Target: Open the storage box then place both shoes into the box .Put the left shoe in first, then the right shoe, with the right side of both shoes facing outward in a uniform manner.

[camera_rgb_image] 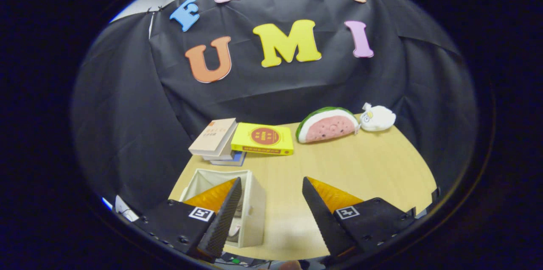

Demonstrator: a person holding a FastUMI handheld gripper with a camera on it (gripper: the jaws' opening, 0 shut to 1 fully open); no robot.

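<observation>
Wooden table (360,168) bears storage box (254,206) (gripper (271,185) spread, empty).

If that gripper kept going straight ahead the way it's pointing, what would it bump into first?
Probably the yellow book, across the bare table. The gripper is open, holding nothing; depth is unclear.

Pale wood grain across the desk (360,168). White fabric on the storage box (254,206), open at the top. Bright yellow book (263,139) with a red round mark on its cover; beside it a beige-covered book (213,136) stacked over a blue one. Watermelon plush (326,124): green rind, pink flesh, dark seeds. White plush toy (377,118) with a yellow spot.
</observation>
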